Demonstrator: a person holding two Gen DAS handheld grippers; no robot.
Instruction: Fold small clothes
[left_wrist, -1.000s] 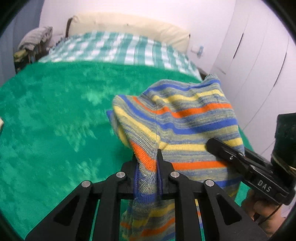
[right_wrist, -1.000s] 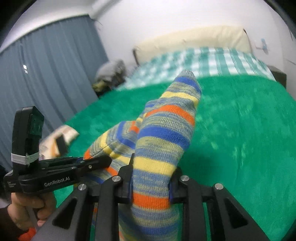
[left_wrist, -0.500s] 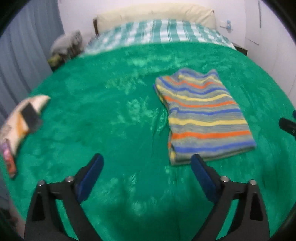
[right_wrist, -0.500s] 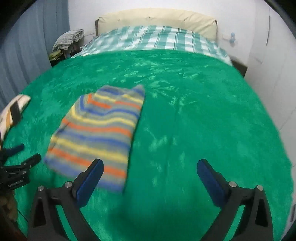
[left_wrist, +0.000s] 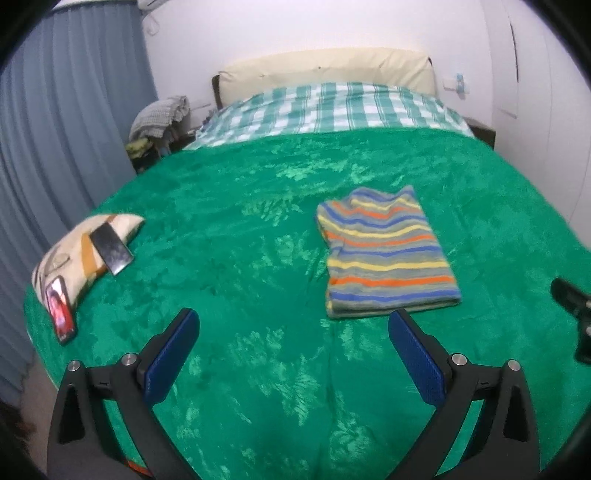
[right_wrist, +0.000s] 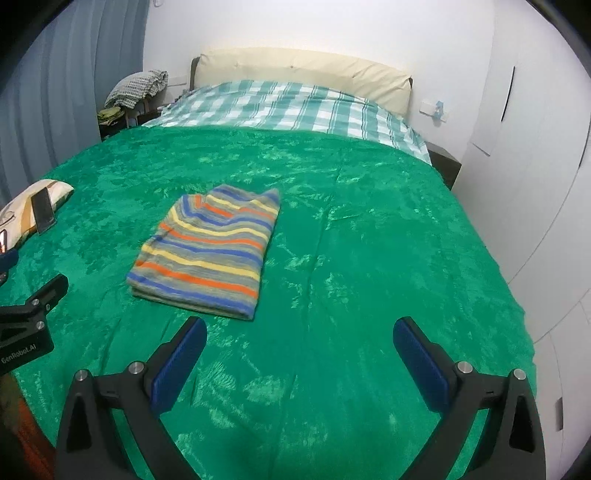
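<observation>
Folded striped knit on the green blanket

The striped garment (left_wrist: 388, 254) lies flat, a neat rectangle, long axis running toward the headboard (left_wrist: 325, 68). Left hand-held gripper (left_wrist: 291, 332) and right hand-held gripper (right_wrist: 299, 339) have just spread wide, both empty.

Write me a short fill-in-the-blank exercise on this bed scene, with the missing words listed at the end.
1. The striped garment lies folded on the ____ blanket.
2. Both the left gripper and the right gripper have their jaws ____.
3. The dark phone leans on a ____ near the bed's edge.
4. Beyond the blanket, the sheet has a ____ pattern.

Missing words: green; open; pillow; checked
</observation>
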